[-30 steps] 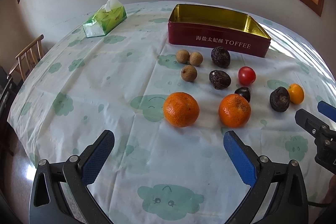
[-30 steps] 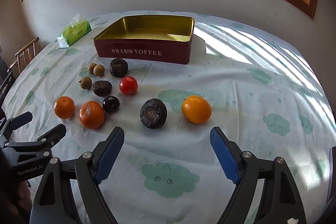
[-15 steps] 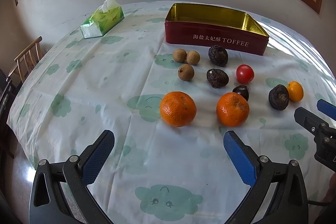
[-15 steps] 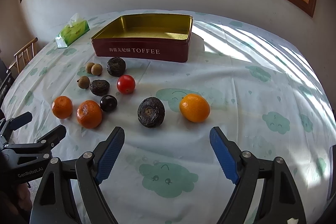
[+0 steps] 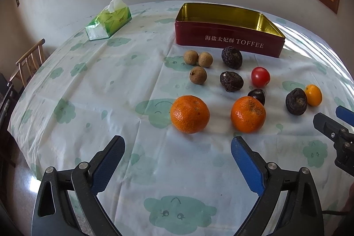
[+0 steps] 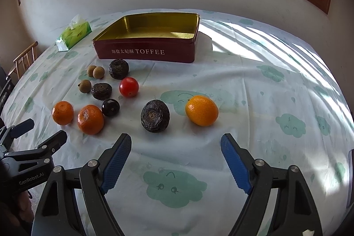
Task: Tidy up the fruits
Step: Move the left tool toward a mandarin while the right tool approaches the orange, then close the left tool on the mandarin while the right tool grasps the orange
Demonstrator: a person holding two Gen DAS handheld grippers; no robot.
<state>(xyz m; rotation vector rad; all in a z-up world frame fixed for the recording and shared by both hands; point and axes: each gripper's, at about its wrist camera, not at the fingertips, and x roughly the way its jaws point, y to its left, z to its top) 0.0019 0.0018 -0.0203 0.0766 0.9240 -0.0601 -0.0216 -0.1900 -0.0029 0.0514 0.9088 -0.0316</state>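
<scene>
An empty red TOFFEE tin (image 5: 227,42) (image 6: 146,54) stands at the back of the table. Fruits lie loose in front of it: two mandarins (image 5: 189,114) (image 5: 247,114), three brown longans (image 5: 198,75), several dark wrinkled fruits (image 5: 231,81) (image 6: 155,116), a cherry tomato (image 5: 260,76) (image 6: 129,86), a small dark round fruit (image 6: 110,107) and a smooth orange (image 6: 201,110). My left gripper (image 5: 176,153) is open and empty, just short of the mandarins. My right gripper (image 6: 176,150) is open and empty, just short of the wrinkled fruit and the orange.
A green tissue pack (image 5: 108,19) lies at the back left. A wooden chair (image 5: 28,61) stands beyond the table's left edge. The cloud-print tablecloth (image 6: 265,92) covers the round table, sunlit on the right.
Both grippers have moved slightly forward toward the fruit. Both stay open; no fruit has moved.
</scene>
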